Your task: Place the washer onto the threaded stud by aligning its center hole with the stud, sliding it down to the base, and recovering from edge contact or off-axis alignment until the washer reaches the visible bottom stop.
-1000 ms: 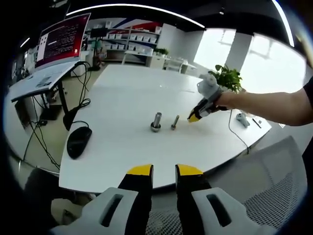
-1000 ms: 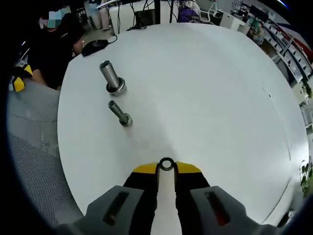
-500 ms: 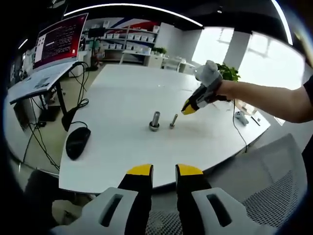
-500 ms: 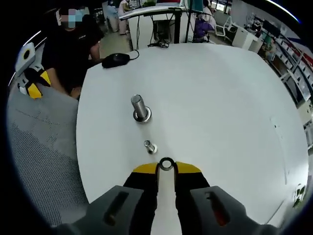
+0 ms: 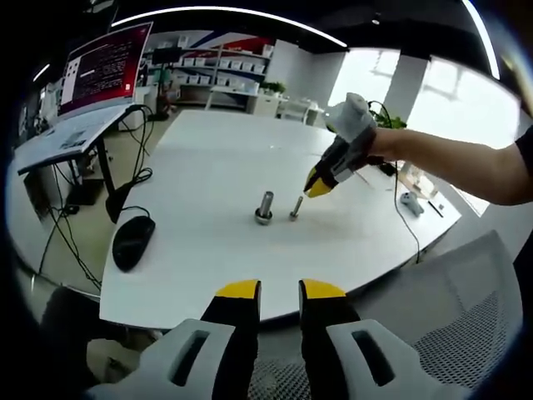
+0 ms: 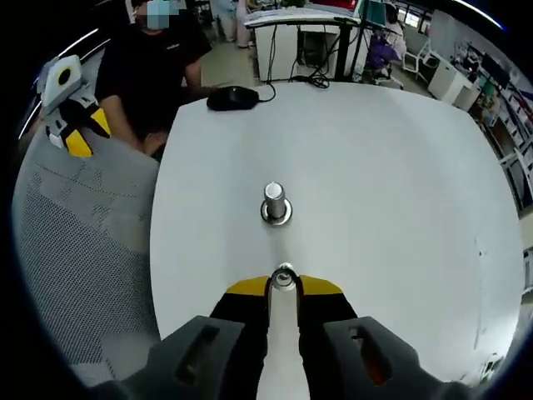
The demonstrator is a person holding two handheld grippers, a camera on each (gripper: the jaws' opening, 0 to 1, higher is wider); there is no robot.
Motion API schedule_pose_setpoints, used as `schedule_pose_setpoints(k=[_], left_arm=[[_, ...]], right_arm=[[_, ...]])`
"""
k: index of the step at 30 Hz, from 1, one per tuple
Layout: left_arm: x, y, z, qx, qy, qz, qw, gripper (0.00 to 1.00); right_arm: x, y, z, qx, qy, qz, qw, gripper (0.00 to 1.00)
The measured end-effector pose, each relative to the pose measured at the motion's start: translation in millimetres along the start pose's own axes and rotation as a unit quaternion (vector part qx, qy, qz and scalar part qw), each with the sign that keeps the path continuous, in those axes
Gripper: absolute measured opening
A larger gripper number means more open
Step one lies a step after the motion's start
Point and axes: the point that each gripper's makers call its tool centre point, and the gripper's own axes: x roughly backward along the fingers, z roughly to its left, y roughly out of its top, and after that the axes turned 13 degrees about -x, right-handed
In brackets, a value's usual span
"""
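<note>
Two studs stand on the white round table (image 5: 208,167): a thick one (image 5: 264,207) with a collar at its base and a thin threaded stud (image 5: 296,207) right of it. My right gripper (image 5: 315,187), held by a person's hand, hangs tilted just above the thin stud's top. In the right gripper view it (image 6: 283,287) is shut on a small metal washer (image 6: 284,267) at its tips. The thin stud's top (image 6: 284,279) shows through the washer's hole, with the thick stud (image 6: 276,203) beyond. My left gripper (image 5: 280,292) is open near the table's near edge, holding nothing.
A black mouse (image 5: 133,242) and its cable lie at the table's left edge. A grey mesh chair (image 5: 466,317) stands at the near right. A plant (image 5: 390,129) and small items (image 5: 412,202) sit at the far right. A person in black (image 6: 158,75) is beside the table.
My right gripper has moved left and up from beside the studs to over the thin stud. In its view the stud now sits under the washer. The left gripper has stayed put.
</note>
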Motion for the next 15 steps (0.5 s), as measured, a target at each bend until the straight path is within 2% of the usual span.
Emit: schedule_pose_setpoints(k=[6, 10, 11, 15], left_arm=[[0, 0.2, 0.2, 0.002, 0.001, -0.001, 1.0000, 0.16], [0, 0.8, 0.0, 0.004, 0.002, -0.003, 1.0000, 0.16], [0, 0.4, 0.5, 0.003, 0.001, -0.002, 1.0000, 0.16], [0, 0.0, 0.7, 0.001, 0.001, -0.002, 1.0000, 0.16]], right_arm=[[-7, 1.9, 2, 0.017, -0.004, 0.018, 0.9997, 0.13], [-13, -2.0, 6, 0.023, 0.006, 0.036, 0.9991, 0.13], [-13, 1.1, 3, 0.027, -0.002, 0.030, 0.9992, 0.13], [-17, -5.3, 5, 0.029, -0.005, 0.048, 0.9984, 0.13]])
